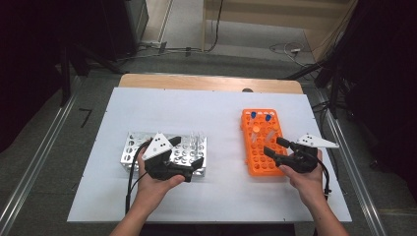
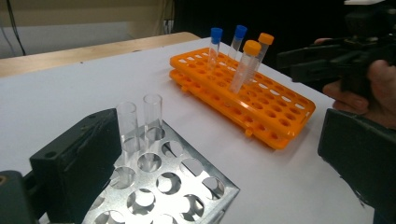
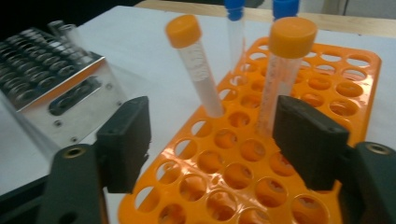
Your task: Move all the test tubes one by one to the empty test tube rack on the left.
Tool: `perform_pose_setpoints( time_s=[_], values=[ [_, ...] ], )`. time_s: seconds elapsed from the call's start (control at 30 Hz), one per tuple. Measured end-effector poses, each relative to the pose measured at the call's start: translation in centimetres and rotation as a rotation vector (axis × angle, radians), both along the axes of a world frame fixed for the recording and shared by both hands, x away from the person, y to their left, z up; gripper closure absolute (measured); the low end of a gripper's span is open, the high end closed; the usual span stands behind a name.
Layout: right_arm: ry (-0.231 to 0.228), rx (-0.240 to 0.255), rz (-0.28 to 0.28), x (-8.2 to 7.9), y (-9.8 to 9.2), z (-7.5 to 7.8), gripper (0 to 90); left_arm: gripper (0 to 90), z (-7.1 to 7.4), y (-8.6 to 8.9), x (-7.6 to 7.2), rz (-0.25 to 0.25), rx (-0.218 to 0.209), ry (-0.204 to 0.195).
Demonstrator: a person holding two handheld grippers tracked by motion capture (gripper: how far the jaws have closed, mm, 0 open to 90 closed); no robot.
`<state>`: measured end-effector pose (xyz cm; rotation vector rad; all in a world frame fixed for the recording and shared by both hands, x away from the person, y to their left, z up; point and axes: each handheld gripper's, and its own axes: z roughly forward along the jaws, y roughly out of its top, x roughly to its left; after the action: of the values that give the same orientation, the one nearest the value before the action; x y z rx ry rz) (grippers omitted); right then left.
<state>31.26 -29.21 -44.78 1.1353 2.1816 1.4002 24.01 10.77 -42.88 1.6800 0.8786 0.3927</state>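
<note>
Right gripper view: the right claw [image 3: 212,140] is hovering open, gripping nothing, around the orange-capped tubes [image 3: 198,65] in the orange rack [image 3: 299,196], while the left claw [image 2: 224,163] is gaping wide beside two clear tubes [image 2: 140,123] seated in the metal rack [image 2: 159,196], so further transfers are likely remaining.

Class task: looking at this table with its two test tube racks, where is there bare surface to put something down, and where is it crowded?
Bare white table top lies between the metal rack and the orange rack, along the far edge behind both racks, and on the near strip between the person's forearms. It is crowded over each rack, where the left claw and right claw hover.
</note>
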Motion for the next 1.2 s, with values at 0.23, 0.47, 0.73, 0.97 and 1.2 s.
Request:
perform_pose_setpoints(
  time_s=[0.23,0.47,0.73,0.97,1.2],
  values=[
    [0.088,-0.048,-0.097,2.4,0.9,-0.9,49.8,0.0,-0.2,0.2,-0.2,0.004,0.001,-0.005],
    [0.135,-0.067,-0.142,3.5,1.3,-1.2,59.1,0.0,-0.3,0.2,-0.3,0.003,0.004,-0.004],
    [0.166,-0.128,-0.165,4.2,1.9,-1.3,68.1,0.0,-0.4,0.0,-0.3,0.002,0.009,0.003],
    [0.152,-0.164,-0.186,4.5,2.5,-1.2,71.7,0.0,-0.4,-0.1,-0.3,-0.002,0.015,0.004],
    [0.098,-0.156,-0.192,4.1,2.4,-1.1,72.7,0.0,-0.4,-0.2,-0.3,-0.006,0.02,0.003]
  ],
)
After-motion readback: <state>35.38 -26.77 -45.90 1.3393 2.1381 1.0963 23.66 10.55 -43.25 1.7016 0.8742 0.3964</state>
